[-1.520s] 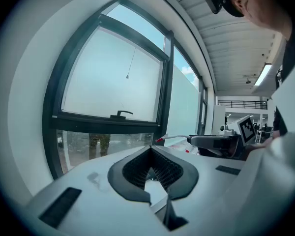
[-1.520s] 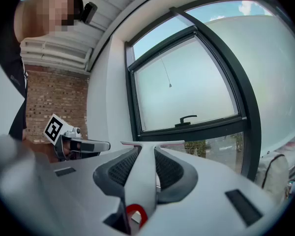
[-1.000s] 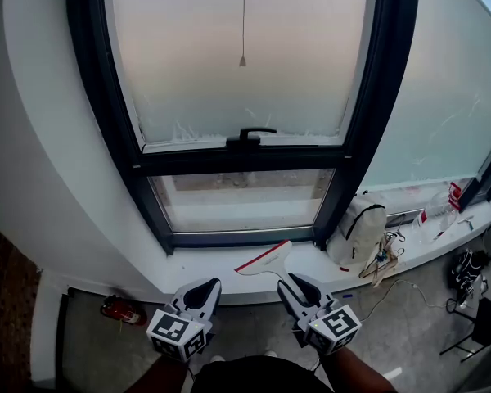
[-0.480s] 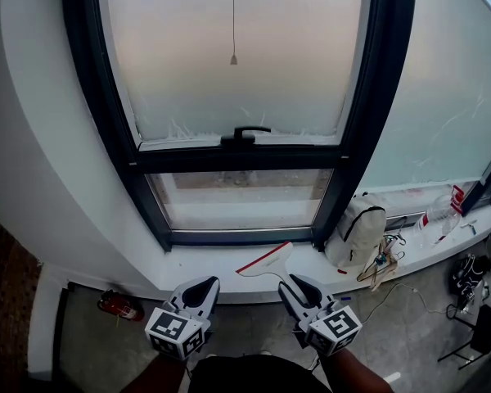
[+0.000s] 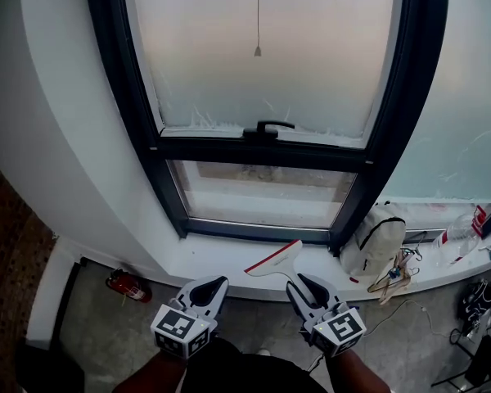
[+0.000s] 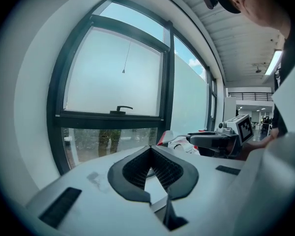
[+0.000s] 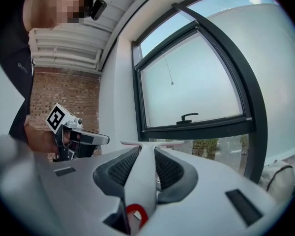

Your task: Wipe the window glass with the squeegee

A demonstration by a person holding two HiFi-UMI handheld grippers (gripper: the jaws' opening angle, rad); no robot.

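Right claw (image 5: 309,288) pinching squeegee (image 5: 275,260) by handle. Blade just ahead of claw, over window sill (image 5: 213,255), clear of glass. Left claw (image 5: 206,290) pressed together, empty, beside right claw.

Judged: wiping not begun. All of window glass (image 5: 266,195) left, ahead of and above both claws.

Window handle (image 5: 268,127) and pull cord (image 5: 258,23) higher up may snag blade.

White backpack (image 5: 379,237) and hangers (image 5: 390,280) right of right claw. Fire extinguisher (image 5: 124,286) on floor, left of left claw.

White left gripper (image 5: 219,282) and right gripper (image 5: 301,278), black ribbed jaws.
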